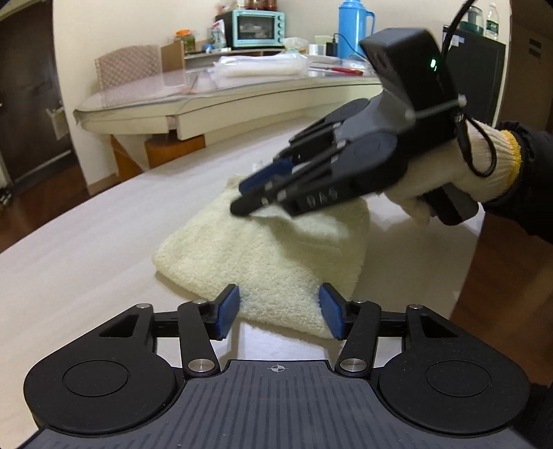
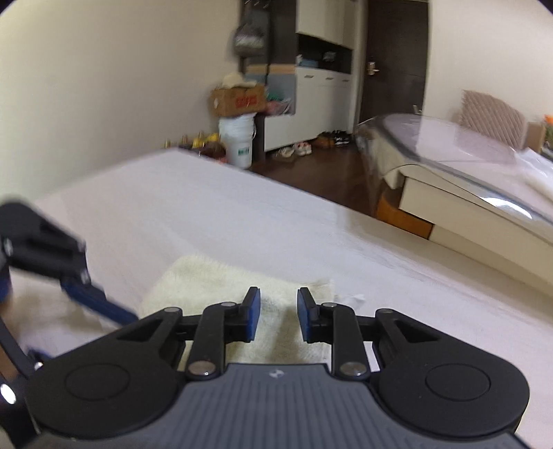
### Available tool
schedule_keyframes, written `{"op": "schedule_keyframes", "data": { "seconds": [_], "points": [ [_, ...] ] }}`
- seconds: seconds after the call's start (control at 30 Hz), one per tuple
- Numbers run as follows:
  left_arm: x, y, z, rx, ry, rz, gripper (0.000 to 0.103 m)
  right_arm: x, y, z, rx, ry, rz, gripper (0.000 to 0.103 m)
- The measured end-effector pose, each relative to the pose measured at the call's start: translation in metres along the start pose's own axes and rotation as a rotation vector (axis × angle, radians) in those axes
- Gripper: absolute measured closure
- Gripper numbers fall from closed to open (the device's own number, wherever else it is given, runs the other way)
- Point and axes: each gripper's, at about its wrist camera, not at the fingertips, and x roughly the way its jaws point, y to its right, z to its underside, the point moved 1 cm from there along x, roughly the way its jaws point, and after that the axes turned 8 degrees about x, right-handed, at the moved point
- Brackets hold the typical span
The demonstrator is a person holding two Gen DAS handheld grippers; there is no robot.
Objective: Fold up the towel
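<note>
A cream towel (image 1: 269, 255) lies folded on the white table (image 1: 86, 241). My left gripper (image 1: 279, 312) is open, its blue pads on either side of the towel's near corner, empty. My right gripper (image 1: 247, 197) hovers just above the far part of the towel, held by a gloved hand (image 1: 459, 179). In the right wrist view the right gripper (image 2: 278, 312) is open over the towel (image 2: 214, 279), with nothing between its pads. The left gripper (image 2: 72, 283) shows blurred at the left edge of that view.
A glass-topped table (image 1: 214, 93) stands behind with an oven (image 1: 257, 27), a blue thermos (image 1: 352, 26) and clutter. A chair (image 1: 128, 65) sits beside it. The white table's right edge (image 1: 470, 262) drops to wooden floor. A bucket (image 2: 238, 138) and box stand by the wall.
</note>
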Motion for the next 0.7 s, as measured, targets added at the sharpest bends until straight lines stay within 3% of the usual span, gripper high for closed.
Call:
{"op": "schedule_keyframes", "data": {
  "seconds": [0.23,0.37,0.47,0.7],
  "points": [
    [-0.006,-0.023,-0.003,-0.072,0.001,-0.015,0.047,-0.012,0.006,-0.005,0.060,0.059,0.022,0.077],
    [-0.002,-0.048,-0.013,-0.125,0.026,-0.083,0.055,-0.034,0.003,0.004,0.085,0.094,0.032,0.076],
    [0.010,-0.065,-0.020,-0.160,0.030,-0.097,0.061,-0.044,-0.005,0.015,0.080,0.090,0.030,0.076],
    [0.024,-0.080,-0.034,-0.129,0.040,-0.098,0.061,-0.050,-0.023,0.037,0.027,0.053,0.025,0.074]
  ]
}}
